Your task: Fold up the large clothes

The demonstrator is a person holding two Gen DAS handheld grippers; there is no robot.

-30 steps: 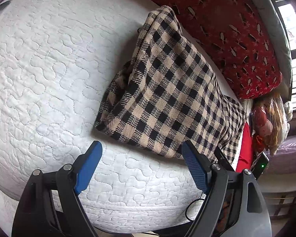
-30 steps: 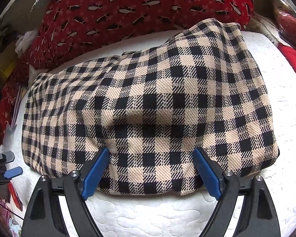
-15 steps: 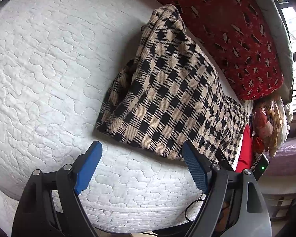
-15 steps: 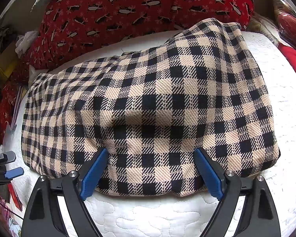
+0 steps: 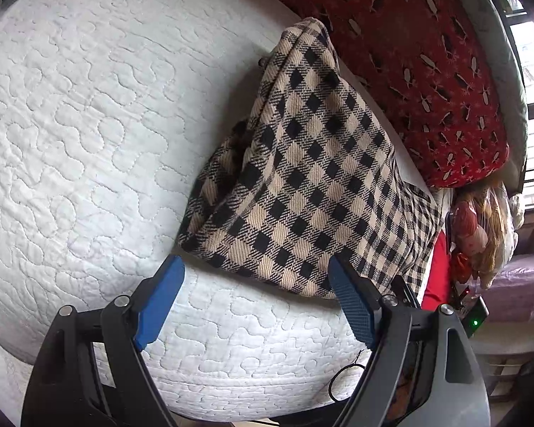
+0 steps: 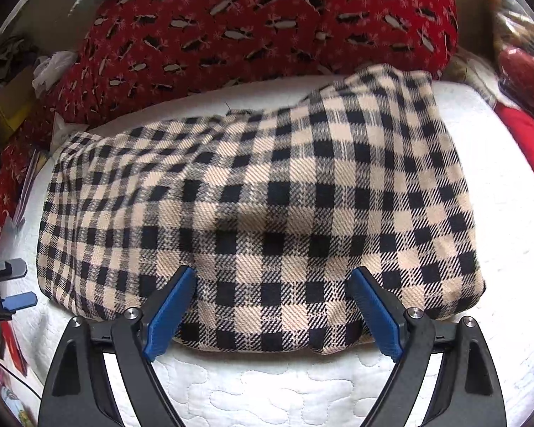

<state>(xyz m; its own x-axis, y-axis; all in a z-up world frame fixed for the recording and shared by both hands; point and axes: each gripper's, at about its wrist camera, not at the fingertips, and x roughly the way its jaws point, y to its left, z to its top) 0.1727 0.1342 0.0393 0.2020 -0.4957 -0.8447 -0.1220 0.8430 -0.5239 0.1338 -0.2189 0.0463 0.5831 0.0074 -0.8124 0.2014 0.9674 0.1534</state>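
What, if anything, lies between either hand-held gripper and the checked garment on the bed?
Nothing visible does. The left hand-held gripper has only bare white quilt before the checked garment; the right hand-held gripper is open right at its near edge.

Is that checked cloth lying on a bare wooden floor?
No, the checked cloth lies on a white quilted mattress, with a red patterned pillow behind it.

A white quilted mattress [image 5: 89, 142] carries everything. Directly ahead of the right gripper lies a folded black-and-beige checked garment [image 6: 284, 195] on it. Behind the garment, farther from the gripper, a red patterned blanket [image 6: 249, 25] lies bunched.
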